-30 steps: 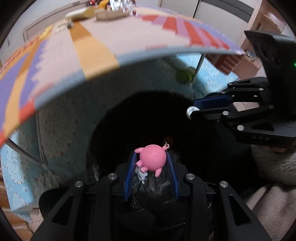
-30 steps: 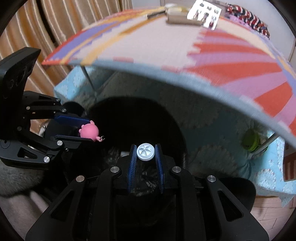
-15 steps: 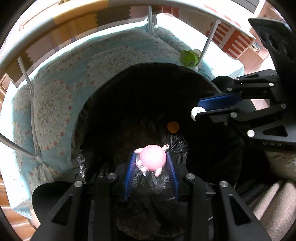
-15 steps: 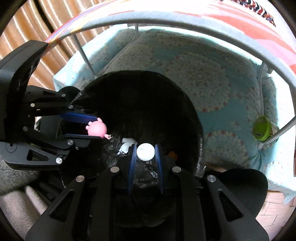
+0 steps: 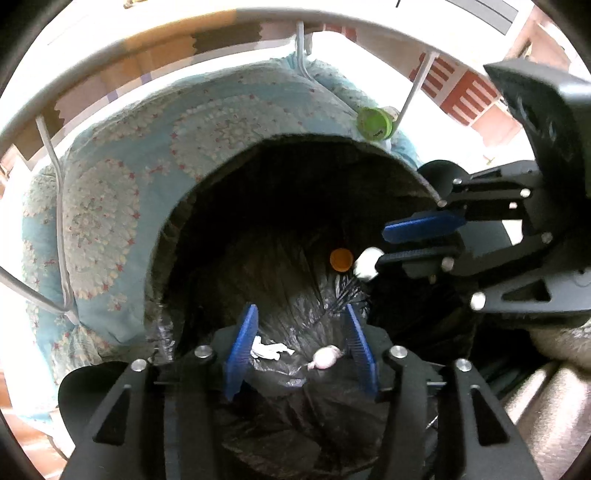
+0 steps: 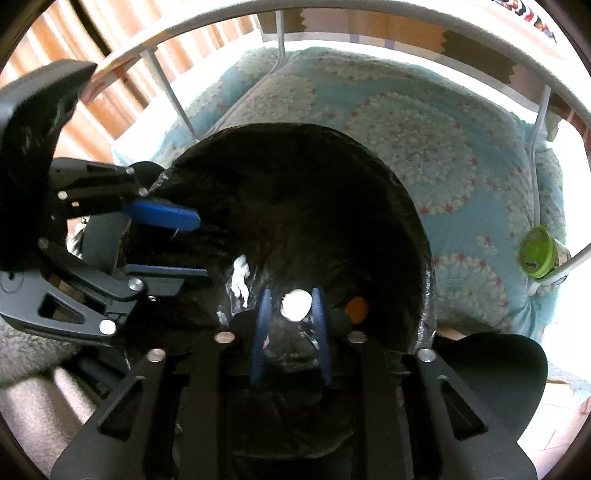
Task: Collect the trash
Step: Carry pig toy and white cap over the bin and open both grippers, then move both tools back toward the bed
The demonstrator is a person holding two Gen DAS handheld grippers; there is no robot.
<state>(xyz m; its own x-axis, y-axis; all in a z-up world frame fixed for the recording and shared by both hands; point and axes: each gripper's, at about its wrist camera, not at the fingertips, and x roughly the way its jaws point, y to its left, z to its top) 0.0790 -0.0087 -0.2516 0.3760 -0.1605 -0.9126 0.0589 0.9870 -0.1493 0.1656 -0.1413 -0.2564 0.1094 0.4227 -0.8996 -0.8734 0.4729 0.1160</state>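
Both grippers hang over the mouth of a black trash bag [image 5: 280,206]. My left gripper [image 5: 301,325] is open and empty. The pink toy [image 5: 325,357] lies in the bag below it, beside a crumpled white scrap [image 5: 269,349] and an orange disc [image 5: 340,259]. My right gripper [image 6: 290,301] has its jaws slightly apart around a white cap [image 6: 295,304]; I cannot tell whether it is held or falling. In the left wrist view the cap [image 5: 365,263] shows at the right gripper's fingertips [image 5: 421,225]. The bag [image 6: 295,192] fills the right wrist view too.
A light blue flowered quilt [image 5: 118,192] lies behind the bag, under a table with a white metal rim [image 5: 147,29] and thin legs. A green-lidded jar [image 5: 373,124] stands by one leg; it also shows in the right wrist view [image 6: 537,256]. Grey fleece lies at the lower right.
My left gripper has opened and the pink toy has dropped into the bag. The right gripper's jaws have parted a little around the white cap. Both grippers moved lower toward the bag.
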